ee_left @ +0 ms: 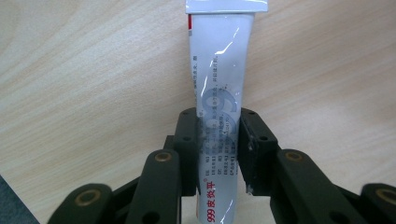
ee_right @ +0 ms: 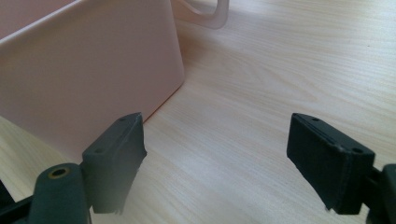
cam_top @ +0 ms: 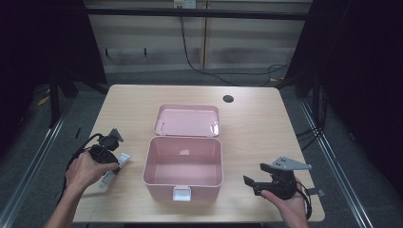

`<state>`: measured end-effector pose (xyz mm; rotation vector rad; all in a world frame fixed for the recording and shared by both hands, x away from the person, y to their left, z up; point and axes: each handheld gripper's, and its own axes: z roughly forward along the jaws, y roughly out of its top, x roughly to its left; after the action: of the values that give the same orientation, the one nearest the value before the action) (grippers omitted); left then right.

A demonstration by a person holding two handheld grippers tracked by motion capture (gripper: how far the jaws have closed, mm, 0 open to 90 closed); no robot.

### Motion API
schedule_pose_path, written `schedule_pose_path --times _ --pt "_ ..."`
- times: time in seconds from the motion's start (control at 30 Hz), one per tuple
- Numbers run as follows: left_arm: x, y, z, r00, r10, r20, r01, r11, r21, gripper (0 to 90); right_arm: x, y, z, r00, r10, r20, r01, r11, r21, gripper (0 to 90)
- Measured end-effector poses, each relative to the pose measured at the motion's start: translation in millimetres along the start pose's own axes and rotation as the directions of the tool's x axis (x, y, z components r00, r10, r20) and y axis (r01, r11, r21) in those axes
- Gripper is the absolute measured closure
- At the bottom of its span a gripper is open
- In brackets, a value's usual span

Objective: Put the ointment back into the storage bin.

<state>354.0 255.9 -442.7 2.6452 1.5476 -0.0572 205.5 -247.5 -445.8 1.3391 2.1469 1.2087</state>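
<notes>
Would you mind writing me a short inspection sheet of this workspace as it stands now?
Surface: light wooden table, with a round dark hole near its far edge.
Job's things: pink box open, its lid lying back behind it, inside looks bare; white tube with printed text.
Clutter: nothing seen.
Grippers: left hand-held gripper shut on the tube, left of the box; right hand-held gripper open and holding nothing, right of the box.
Cables: black cables run down the back wall and across the floor.
Surroundings: pale panelled wall, grey floor, dark curtains at both sides.
</notes>
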Motion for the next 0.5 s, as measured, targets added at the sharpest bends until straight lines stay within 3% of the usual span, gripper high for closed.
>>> schedule_pose_path --times 0.13,0.27,0.37,0.5 --pt "0.7 -3.5 -8.8 0.9984 0.051 0.024 -0.051 0.9987 -0.007 71.3 0.0 -0.1 0.0 1.0 -0.001 -0.001 0.001 1.0 0.003 18.7" --pt "-0.4 -5.4 -15.6 0.9974 0.067 0.028 -0.066 0.9975 -0.024 71.4 0.2 -0.2 0.3 1.0 0.0 -0.003 0.0 1.0 0.008 18.7" --pt "-2.6 -7.2 -20.7 0.9932 0.101 0.057 -0.099 0.9942 -0.042 71.4 0.4 -0.3 0.4 1.0 -0.005 -0.007 0.005 1.0 0.006 18.4" --pt "-5.7 -9.9 -28.7 0.9891 0.138 0.052 -0.134 0.9889 -0.063 71.3 1.0 -0.1 0.1 0.9999 -0.006 -0.008 0.006 1.0 0.007 18.3"
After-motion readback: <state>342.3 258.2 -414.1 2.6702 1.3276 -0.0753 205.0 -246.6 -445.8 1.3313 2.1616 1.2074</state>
